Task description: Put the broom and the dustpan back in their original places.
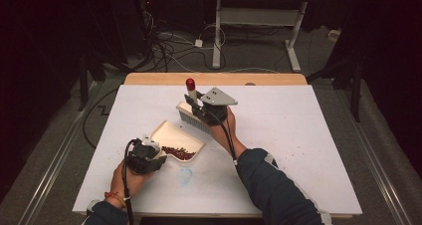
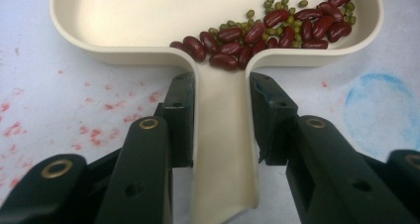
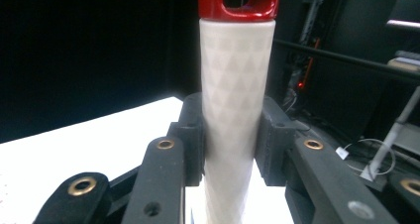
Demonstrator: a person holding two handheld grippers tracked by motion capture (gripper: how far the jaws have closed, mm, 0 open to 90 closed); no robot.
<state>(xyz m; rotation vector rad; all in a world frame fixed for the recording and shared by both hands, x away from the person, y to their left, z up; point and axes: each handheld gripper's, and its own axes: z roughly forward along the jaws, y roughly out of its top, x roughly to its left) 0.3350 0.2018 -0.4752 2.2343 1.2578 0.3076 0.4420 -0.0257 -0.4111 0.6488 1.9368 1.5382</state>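
Left tongs [image 2: 221, 130] clamped on handle of the cream dustpan [image 2: 148, 16], which sits flat on the white worktop [image 1: 298, 135], near-left of centre. Red beans [image 2: 257, 35] w/ small green ones piled at pan's back wall by the handle. Right tongs [image 3: 231, 135] grip the brush [image 1: 194, 116] by its white handle, red cap up; bristles down, just beyond pan's far edge.

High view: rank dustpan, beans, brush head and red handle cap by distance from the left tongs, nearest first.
1. Cream plastic dustpan: its handle is clamped in the left tongs.
2. Dark red beans: in the pan, just right of the tongs.
3. Grey bristle brush head: beyond the pan.
4. Red handle cap: farthest back.
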